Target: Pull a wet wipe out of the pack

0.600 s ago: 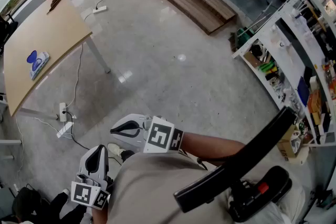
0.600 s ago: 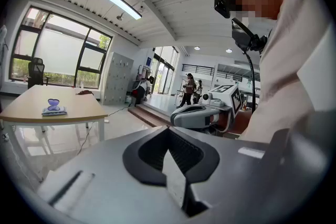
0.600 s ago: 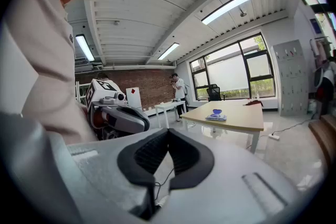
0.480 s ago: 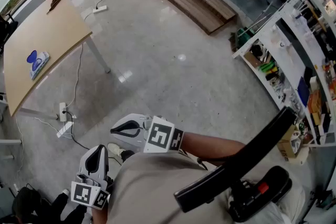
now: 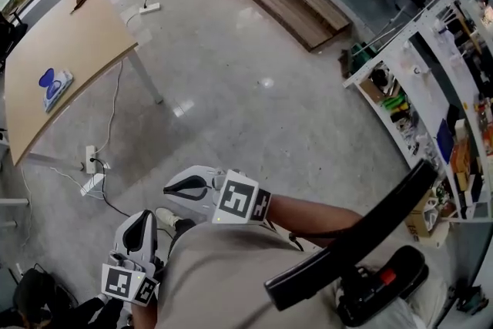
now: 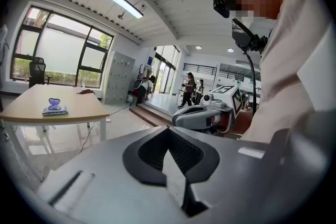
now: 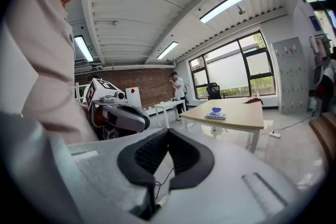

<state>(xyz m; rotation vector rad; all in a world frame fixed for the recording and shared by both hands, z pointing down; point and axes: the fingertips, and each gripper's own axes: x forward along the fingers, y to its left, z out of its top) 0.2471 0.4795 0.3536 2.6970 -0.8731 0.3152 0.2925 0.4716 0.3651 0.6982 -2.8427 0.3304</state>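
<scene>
Left tongs point(image 5: 143, 218) and right tongs point(image 5: 171, 188), both pressed together on nothing, hang close to the person's body above the floor point(image 5: 254, 104). Far left, well apart from them, the wet wipe pack point(image 5: 55, 82) lies on the counter point(image 5: 77, 35). A power strip point(image 5: 91, 160) lies on the floor nearby.

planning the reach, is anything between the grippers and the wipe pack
Nothing visible does. The wipe pack lies on the table, far from the left gripper and right gripper. Between them is open floor, with a power strip by the table leg.
</scene>
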